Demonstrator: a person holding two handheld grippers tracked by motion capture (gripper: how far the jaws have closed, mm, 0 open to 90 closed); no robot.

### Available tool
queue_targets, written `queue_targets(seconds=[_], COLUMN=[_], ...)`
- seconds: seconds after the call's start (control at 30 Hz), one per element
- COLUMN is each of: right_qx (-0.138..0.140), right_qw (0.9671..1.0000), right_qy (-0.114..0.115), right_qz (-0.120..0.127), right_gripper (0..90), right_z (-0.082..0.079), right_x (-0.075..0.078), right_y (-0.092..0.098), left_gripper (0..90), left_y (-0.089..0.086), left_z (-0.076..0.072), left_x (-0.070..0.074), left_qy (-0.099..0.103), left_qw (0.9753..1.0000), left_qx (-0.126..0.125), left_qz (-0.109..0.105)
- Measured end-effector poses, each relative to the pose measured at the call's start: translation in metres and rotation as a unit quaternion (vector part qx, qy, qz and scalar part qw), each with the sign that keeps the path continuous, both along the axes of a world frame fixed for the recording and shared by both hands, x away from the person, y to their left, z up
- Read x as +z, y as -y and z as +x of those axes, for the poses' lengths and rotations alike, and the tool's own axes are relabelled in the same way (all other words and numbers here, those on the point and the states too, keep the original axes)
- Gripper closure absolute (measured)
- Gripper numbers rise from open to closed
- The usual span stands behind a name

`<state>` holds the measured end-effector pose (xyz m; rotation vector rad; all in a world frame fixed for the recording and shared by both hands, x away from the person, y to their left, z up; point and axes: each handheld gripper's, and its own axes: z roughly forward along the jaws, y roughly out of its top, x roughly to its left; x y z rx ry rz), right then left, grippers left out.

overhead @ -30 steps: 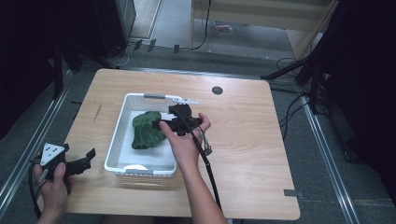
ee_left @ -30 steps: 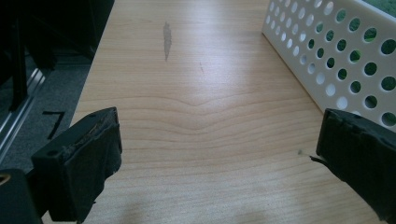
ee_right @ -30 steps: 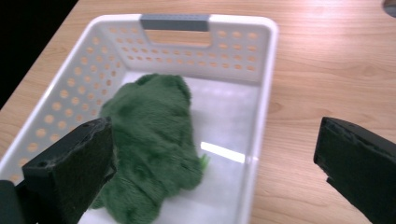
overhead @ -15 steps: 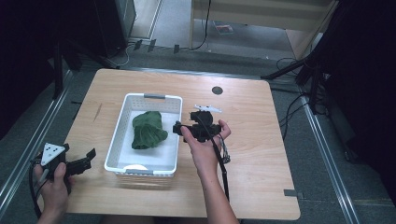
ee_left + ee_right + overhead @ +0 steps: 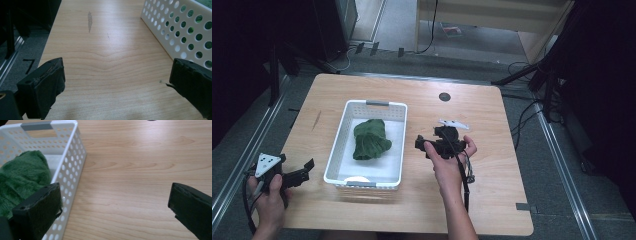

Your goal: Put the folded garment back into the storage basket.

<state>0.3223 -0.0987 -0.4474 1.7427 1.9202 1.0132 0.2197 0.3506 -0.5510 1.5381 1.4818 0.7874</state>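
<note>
- Nearest the person, the left gripper [image 5: 287, 176] rests low at the front left corner of the pale wooden surface [image 5: 492, 125], its jaws spread wide with nothing between them, just beside the front left corner of the white perforated plastic basket [image 5: 335, 150]
- A careless swing from there could knock the basket's wall and slide it, since the near jaw sits close to the holes in the left gripper view
- The right gripper [image 5: 432, 142] hovers over bare wood just right of the basket, jaws wide apart and empty
- The rumpled green fleece cloth [image 5: 370, 140] lies inside the basket, towards its middle, touching neither gripper
- I judge the cloth settled, but one fold rises near the right wall; a jaw passing low over the rim could snag the pile and drag it back out
- Farther off, a dark round grommet [image 5: 444, 96] sits in the surface, well apart
</note>
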Motion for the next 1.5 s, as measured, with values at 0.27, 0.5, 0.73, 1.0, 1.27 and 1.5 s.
queue_targets(seconds=[0.27, 0.5, 0.73, 1.0, 1.27, 1.5], right_qx=[-0.025, -0.034, -0.052, -0.066, -0.075, -0.078], right_qw=[0.9997, 0.9994, 0.9986, 0.9978, 0.9972, 0.9968], right_qy=[-0.001, 0.005, 0.006, 0.001, 0.001, 0.002], right_qz=[0.004, -0.001, 0.007, 0.003, 0.000, -0.012], right_gripper=[0.0, 0.0, 0.0, 0.0, 0.0, 0.0], right_z=[-0.010, -0.016, -0.022, -0.029, -0.035, -0.045], right_x=[-0.006, -0.012, -0.023, -0.041, -0.054, -0.068], right_y=[0.038, 0.062, 0.088, 0.116, 0.140, 0.162], left_gripper=[1.2, 1.2, 1.2, 1.2, 1.3, 1.2], left_y=[0.000, -0.001, -0.001, 0.000, 0.001, 0.001], left_z=[0.000, 0.000, 0.000, 0.000, 0.000, 0.000], left_x=[0.000, 0.000, 0.000, 0.000, 0.000, 0.000], left_qy=[0.000, 0.000, 0.001, -0.001, -0.001, -0.001], left_qw=[1.0000, 1.0000, 1.0000, 1.0000, 1.0000, 1.0000], left_qx=[0.000, 0.000, 0.000, 0.001, -0.001, -0.002], left_qz=[0.001, -0.005, -0.003, -0.001, 0.005, 0.005])
